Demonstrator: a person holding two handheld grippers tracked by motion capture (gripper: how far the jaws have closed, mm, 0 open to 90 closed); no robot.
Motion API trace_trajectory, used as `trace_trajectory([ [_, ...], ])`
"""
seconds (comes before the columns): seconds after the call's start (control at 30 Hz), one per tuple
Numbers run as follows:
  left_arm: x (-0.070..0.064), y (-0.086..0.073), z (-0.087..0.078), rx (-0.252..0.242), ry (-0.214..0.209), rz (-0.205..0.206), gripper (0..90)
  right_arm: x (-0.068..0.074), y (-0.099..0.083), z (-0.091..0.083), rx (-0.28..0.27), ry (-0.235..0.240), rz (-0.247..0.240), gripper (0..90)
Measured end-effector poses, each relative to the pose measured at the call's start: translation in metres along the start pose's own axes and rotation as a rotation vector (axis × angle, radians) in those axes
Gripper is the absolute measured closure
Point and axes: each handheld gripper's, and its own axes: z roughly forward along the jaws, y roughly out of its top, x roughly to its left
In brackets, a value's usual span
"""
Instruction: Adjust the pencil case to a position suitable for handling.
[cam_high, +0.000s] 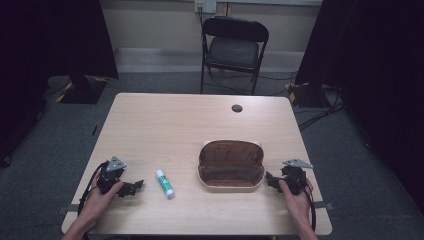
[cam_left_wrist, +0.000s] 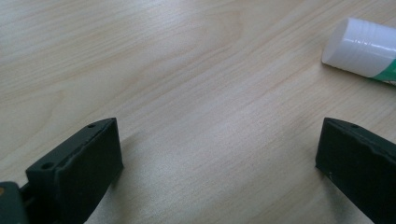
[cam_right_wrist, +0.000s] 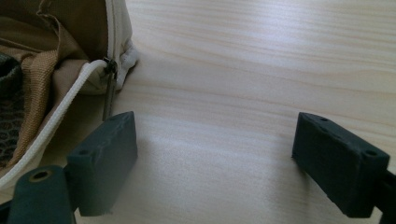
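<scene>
An open tan pencil case (cam_high: 231, 166) with a brown lining lies on the wooden table (cam_high: 165, 125), right of centre. A white glue stick (cam_high: 164, 182) with a green label lies to its left. My left gripper (cam_high: 134, 187) rests on the table left of the glue stick, jaws wide open and empty; the stick's white end (cam_left_wrist: 358, 46) shows beyond its right jaw. My right gripper (cam_high: 270, 180) sits just right of the case, open and empty, with the case's zipper pull (cam_right_wrist: 109, 91) and white cord (cam_right_wrist: 56, 116) beside its left jaw.
A small dark round grommet (cam_high: 237, 108) sits near the table's far edge. A black folding chair (cam_high: 233, 47) stands beyond the table. Cables lie on the grey floor at the right.
</scene>
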Motion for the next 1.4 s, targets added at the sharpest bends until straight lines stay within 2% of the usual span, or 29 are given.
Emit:
trace_trajectory([
  [0.2, 0.001, 0.002, 0.002, -0.001, -0.009, 0.013, 0.0, 0.001, -0.004, -0.005, 0.000, -0.009, 0.012, 13.5],
  [0.33, 0.001, 0.002, 0.002, 0.002, -0.007, 0.017, 0.0, -0.002, -0.006, -0.007, -0.001, 0.010, 0.004, 14.5],
  [0.4, 0.001, 0.002, 0.002, 0.002, -0.007, 0.017, 0.0, -0.003, -0.005, -0.009, 0.012, 0.015, -0.007, 20.0],
  [0.5, 0.001, 0.002, 0.002, 0.001, -0.008, 0.014, 0.0, -0.003, -0.005, -0.012, 0.022, 0.028, -0.018, 21.5],
  [0.57, 0.000, 0.002, 0.002, -0.001, -0.006, 0.011, 0.0, -0.003, -0.005, -0.017, 0.031, 0.052, -0.017, 24.2],
  [0.7, 0.000, 0.002, 0.002, -0.001, -0.005, 0.012, 0.1, -0.004, -0.001, -0.031, 0.000, 0.085, -0.006, 27.2],
  [0.8, 0.000, 0.002, 0.002, -0.001, -0.006, 0.013, 0.1, -0.004, 0.006, -0.045, -0.013, 0.097, -0.039, 27.6],
  [0.9, 0.001, 0.002, 0.003, -0.001, -0.009, 0.012, 0.0, -0.004, 0.009, -0.053, -0.034, 0.112, -0.047, 28.4],
  [1.03, 0.001, 0.002, 0.002, 0.000, -0.010, 0.013, 0.0, 0.001, 0.016, -0.054, -0.051, 0.147, -0.042, 30.3],
  [1.2, 0.000, 0.002, 0.002, 0.000, -0.008, 0.013, 0.0, 0.013, 0.032, -0.053, -0.086, 0.188, -0.073, 31.1],
  [1.4, 0.000, 0.002, 0.003, -0.001, -0.009, 0.011, 0.0, 0.023, 0.046, -0.045, -0.109, 0.226, -0.086, 30.7],
])
